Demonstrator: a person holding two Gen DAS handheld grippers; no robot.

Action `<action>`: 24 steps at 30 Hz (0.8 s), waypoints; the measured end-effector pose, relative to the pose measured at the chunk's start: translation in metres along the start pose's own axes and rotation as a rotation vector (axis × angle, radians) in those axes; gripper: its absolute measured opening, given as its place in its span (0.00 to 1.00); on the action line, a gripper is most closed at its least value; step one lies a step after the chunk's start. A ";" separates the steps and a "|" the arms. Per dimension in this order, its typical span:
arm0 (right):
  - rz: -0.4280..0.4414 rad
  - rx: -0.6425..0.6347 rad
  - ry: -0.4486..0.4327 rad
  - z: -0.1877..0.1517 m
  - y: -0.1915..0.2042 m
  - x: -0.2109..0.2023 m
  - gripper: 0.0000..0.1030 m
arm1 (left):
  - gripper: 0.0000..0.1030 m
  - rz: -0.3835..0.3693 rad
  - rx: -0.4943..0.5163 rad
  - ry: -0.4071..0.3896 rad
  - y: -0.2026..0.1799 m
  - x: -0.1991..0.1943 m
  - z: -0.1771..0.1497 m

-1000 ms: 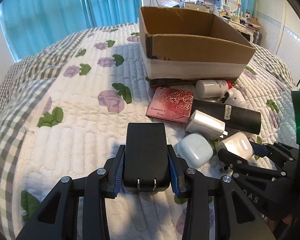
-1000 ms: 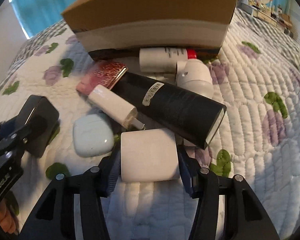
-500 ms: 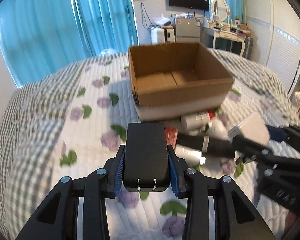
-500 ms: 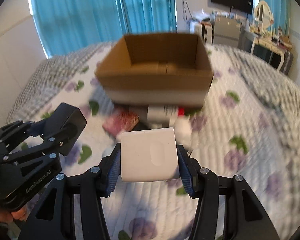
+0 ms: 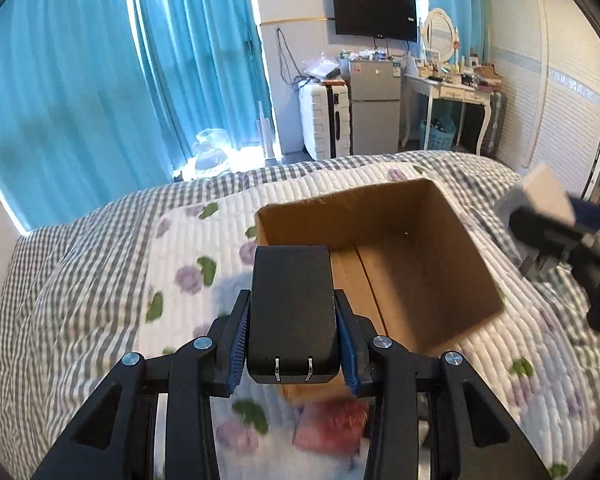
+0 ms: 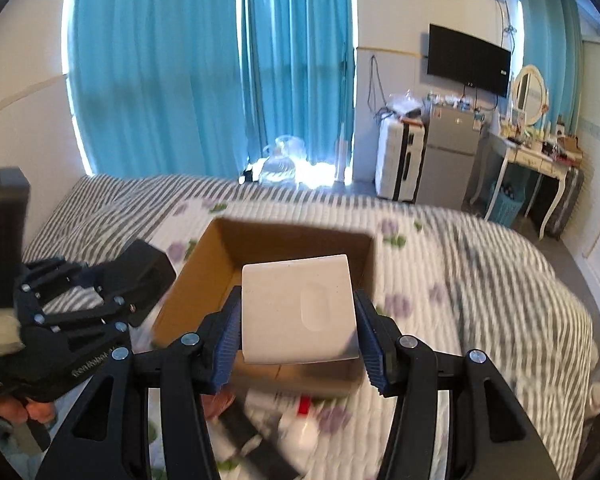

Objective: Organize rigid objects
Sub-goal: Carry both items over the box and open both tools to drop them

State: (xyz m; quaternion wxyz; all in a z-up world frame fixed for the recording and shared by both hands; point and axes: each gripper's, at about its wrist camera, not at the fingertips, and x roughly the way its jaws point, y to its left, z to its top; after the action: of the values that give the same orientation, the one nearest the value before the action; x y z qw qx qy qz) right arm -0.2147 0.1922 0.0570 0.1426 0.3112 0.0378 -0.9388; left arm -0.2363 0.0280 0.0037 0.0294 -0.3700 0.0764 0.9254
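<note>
Within the last second both loads have been lifted off the quilted bed [image 5: 100,280] and carried up over the open cardboard box [image 5: 400,240], which a moment ago stood well beyond them. The left hand-held gripper [image 5: 294,344] is clamped on the black charger [image 5: 292,304], prongs facing the camera, hanging above the box's near edge, at about 6 o'clock of the opening. The right hand-held gripper [image 6: 298,332] pinches the white adapter [image 6: 298,308] over the box's near side; in the left view it sits at 3 o'clock. The pink case [image 5: 328,424] and the white bottle [image 6: 300,428] remain on the bed. Both pieces look ready to be lowered and released.
</note>
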 end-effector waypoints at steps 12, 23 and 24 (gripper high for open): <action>0.016 0.045 0.087 0.000 -0.037 0.098 0.50 | 0.38 -0.062 0.019 0.099 -0.028 0.101 -0.003; 0.033 0.071 0.103 -0.010 -0.047 0.108 0.50 | 0.50 -0.027 0.057 0.047 -0.037 0.080 0.004; 0.033 0.069 0.101 -0.009 -0.046 0.106 0.50 | 0.50 -0.025 0.050 0.043 -0.035 0.075 0.006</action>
State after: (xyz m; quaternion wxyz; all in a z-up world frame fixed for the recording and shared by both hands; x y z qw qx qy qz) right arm -0.3046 0.2121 -0.0140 0.1451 0.3635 0.0072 -0.9202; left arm -0.2908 0.0635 -0.0485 0.0485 -0.3897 0.0955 0.9147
